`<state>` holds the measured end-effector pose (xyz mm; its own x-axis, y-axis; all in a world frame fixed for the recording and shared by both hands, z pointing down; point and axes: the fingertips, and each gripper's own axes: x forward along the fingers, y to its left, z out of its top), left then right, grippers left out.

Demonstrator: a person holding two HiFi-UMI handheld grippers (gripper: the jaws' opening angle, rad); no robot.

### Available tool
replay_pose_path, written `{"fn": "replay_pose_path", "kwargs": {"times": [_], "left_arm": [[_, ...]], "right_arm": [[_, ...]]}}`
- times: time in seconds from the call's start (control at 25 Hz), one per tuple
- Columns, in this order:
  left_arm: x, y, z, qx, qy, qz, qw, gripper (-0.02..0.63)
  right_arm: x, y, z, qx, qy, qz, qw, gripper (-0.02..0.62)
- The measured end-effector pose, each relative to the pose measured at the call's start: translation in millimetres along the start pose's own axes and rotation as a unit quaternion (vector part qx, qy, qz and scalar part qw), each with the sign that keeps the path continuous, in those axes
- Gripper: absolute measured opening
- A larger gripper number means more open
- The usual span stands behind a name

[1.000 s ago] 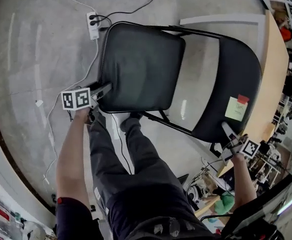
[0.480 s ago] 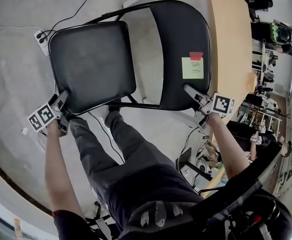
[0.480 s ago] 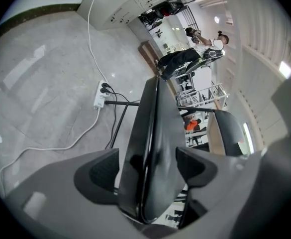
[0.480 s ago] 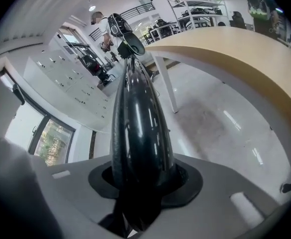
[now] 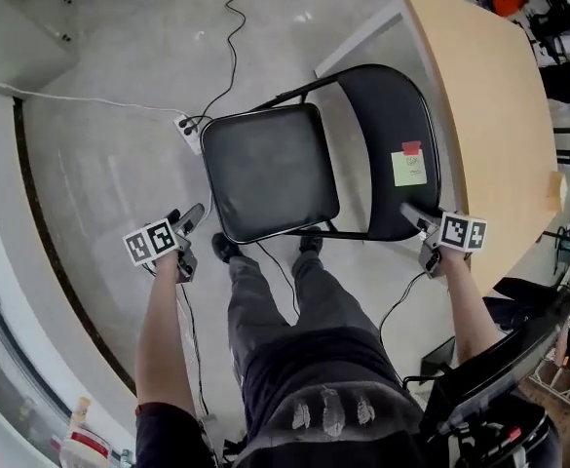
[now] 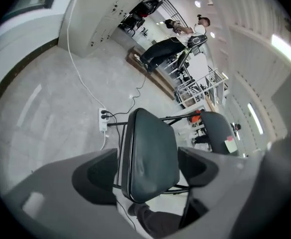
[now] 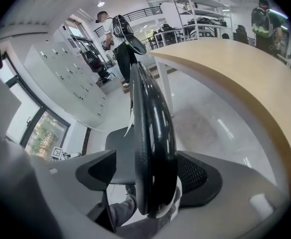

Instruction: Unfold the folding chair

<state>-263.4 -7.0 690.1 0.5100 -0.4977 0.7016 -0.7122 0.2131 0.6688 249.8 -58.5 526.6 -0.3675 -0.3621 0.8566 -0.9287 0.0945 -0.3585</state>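
Both my arms reach forward. My left gripper (image 5: 191,216), at nine o'clock, has just opened, empty; my right gripper (image 5: 412,213), at three o'clock, has just opened, with the chair back (image 5: 382,130) loose between its jaws.

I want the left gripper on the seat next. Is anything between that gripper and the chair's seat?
Nothing visible. The left gripper, whose fingers have just been opening and hold nothing, hangs off a near corner of the seat, with only floor between. The power strip lies farther off.
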Motion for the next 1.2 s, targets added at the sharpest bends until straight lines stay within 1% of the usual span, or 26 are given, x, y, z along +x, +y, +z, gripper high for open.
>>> {"fn": "replay_pose_path", "kwargs": {"times": [0.08, 0.16, 0.2, 0.28, 0.36, 0.48, 0.52, 0.6, 0.72, 0.8, 0.84, 0.88, 0.92, 0.96, 1.0, 1.04, 1.12, 1.2], "left_arm": [[-17.1, -18.9, 19.0, 0.018, -0.007, -0.003, 0.9998, 0.377], [-31.4, -42.6, 27.8, 0.032, -0.012, -0.013, 0.9993, 0.374], [-40.3, -53.5, 29.9, 0.039, -0.015, -0.017, 0.999, 0.373], [-60.5, -74.7, 38.2, 0.055, -0.029, -0.021, 0.9979, 0.37], [-75.6, -103.4, 52.2, 0.075, -0.058, -0.03, 0.995, 0.368], [-90.2, -163.4, 67.6, 0.111, -0.106, -0.057, 0.9866, 0.36], [-99.1, -186.7, 70.9, 0.124, -0.119, -0.066, 0.9829, 0.356], [-121.2, -242.4, 72.2, 0.15, -0.149, -0.083, 0.9739, 0.343], [-141.4, -340.5, 46.7, 0.197, -0.186, -0.111, 0.9562, 0.323], [-146.8, -398.4, 27.5, 0.222, -0.202, -0.13, 0.9449, 0.29], [-149.9, -420.7, 21.9, 0.226, -0.208, -0.14, 0.9411, 0.266], [-154.7, -438.0, 18.1, 0.224, -0.213, -0.151, 0.939, 0.233], [-161.7, -450.6, 14.7, 0.219, -0.218, -0.159, 0.9379, 0.224], [-170.1, -459.6, 10.8, 0.217, -0.222, -0.159, 0.9372, 0.155], [-178.4, -466.5, 6.0, 0.224, -0.225, -0.152, 0.9361, 0.014], [-185.7, -472.6, 0.0, 0.237, -0.227, -0.142, 0.9339, 0.002], [-196.2, -483.0, -15.5, 0.266, -0.228, -0.124, 0.9283, 0.002], [-201.3, -489.0, -32.4, 0.273, -0.236, -0.108, 0.9265, 0.002]], "right_arm": [[-18.6, -7.9, 8.1, 0.004, -0.02, -0.013, 1.0, 0.387], [-44.5, -13.8, 20.4, 0.004, -0.053, -0.027, 0.998, 0.388], [-55.6, -13.3, 26.7, 0.002, -0.071, -0.031, 0.997, 0.388], [-69.0, -4.5, 39.7, -0.006, -0.109, -0.024, 0.994, 0.388], [-75.5, 5.6, 54.8, -0.03, -0.147, -0.009, 0.989, 0.387], [-90.4, 28.8, 75.6, -0.072, -0.196, 0.021, 0.978, 0.387], [-97.4, 44.7, 81.6, -0.085, -0.207, 0.04, 0.974, 0.387], [-111.9, 84.0, 97.0, -0.124, -0.22, 0.093, 0.963, 0.373], [-144.2, 131.3, 108.8, -0.195, -0.22, 0.173, 0.94, 0.316], [-170.1, 153.3, 104.8, -0.222, -0.221, 0.216, 0.925, 0.248], [-181.1, 163.9, 102.4, -0.226, -0.222, 0.232, 0.92, 0.196], [-190.1, 175.0, 99.6, -0.228, -0.221, 0.247, 0.915, 0.066], [-197.5, 186.9, 95.6, -0.23, -0.219, 0.262, 0.911, 0.002], [-203.8, 198.4, 90.2, -0.235, -0.215, 0.277, 0.906, 0.002], [-209.3, 208.1, 83.9, -0.242, -0.211, 0.29, 0.902, 0.002], [-213.8, 215.1, 77.4, -0.25, -0.205, 0.3, 0.897, 0.002], [-218.0, 221.1, 63.7, -0.264, -0.192, 0.314, 0.892, 0.002], [-216.1, 218.5, 51.2, -0.276, -0.174, 0.331, 0.886, 0.002]]}}
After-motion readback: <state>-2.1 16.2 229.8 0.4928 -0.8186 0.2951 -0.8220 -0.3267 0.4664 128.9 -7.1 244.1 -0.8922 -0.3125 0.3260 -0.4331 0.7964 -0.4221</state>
